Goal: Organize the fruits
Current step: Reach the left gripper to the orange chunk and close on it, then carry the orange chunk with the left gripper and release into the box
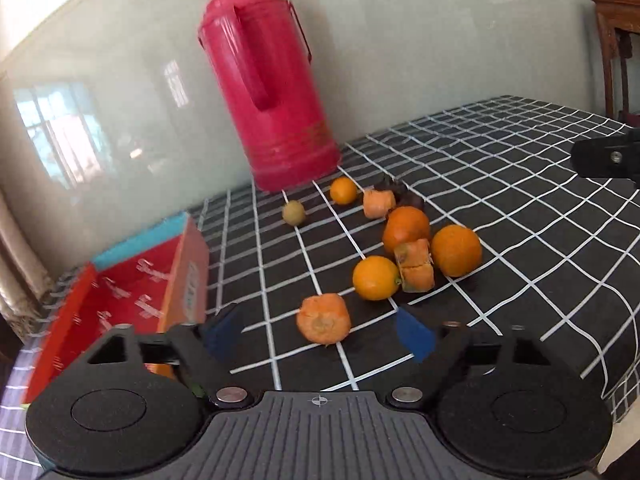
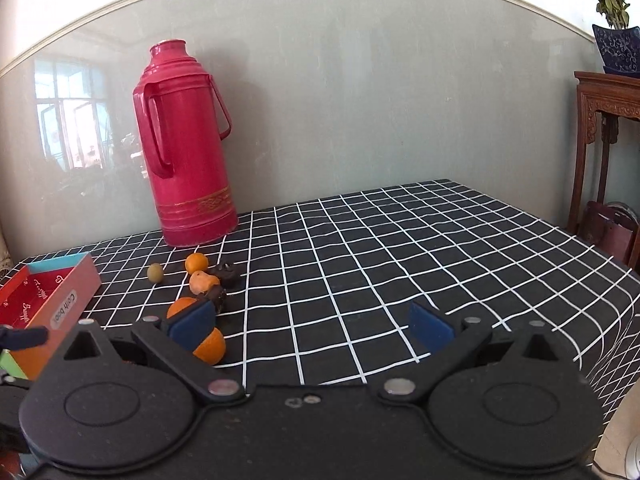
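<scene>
At lower centre of my left view, my left gripper (image 1: 318,334) spreads around a carrot chunk (image 1: 324,319) — my right gripper (image 2: 312,326) gapes, empty.

I see pink thermos (image 2: 185,148) upright on checked tablecloth (image 2: 400,248), against pale wall (image 2: 360,100). Window reflection (image 2: 72,116) shows in wall, left of thermos. Carved wooden stand (image 2: 600,132) at far right, beyond cloth; blue pot (image 2: 618,50) with green plant (image 2: 610,0) on top.
</scene>
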`<control>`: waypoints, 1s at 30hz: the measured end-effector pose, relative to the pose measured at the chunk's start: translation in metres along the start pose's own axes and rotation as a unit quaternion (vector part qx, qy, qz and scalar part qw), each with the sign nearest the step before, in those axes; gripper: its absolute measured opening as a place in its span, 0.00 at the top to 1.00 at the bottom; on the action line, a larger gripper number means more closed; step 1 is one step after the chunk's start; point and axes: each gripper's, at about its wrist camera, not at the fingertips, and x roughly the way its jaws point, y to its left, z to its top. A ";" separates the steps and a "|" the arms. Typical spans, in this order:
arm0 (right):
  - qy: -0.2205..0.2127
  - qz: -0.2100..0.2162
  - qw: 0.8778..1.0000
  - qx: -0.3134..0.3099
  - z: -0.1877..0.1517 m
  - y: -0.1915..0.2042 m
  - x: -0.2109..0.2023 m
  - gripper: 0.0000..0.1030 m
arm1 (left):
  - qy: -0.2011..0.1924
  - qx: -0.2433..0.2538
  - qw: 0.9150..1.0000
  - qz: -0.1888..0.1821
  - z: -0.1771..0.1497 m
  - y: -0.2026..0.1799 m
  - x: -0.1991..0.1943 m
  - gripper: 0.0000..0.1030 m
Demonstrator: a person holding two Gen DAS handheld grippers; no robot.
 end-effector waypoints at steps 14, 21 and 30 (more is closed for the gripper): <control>0.030 0.013 0.999 0.026 -0.005 0.003 0.020 0.05 | 0.012 -0.043 0.999 -0.020 -0.008 0.003 0.038 0.67; 0.038 0.013 0.999 0.017 -0.008 0.007 0.022 0.05 | -0.025 -0.063 0.998 0.012 -0.006 0.016 0.025 0.67; 0.058 0.026 0.998 -0.003 -0.014 0.018 0.030 0.05 | -0.015 -0.158 0.975 0.154 -0.008 0.100 0.015 0.67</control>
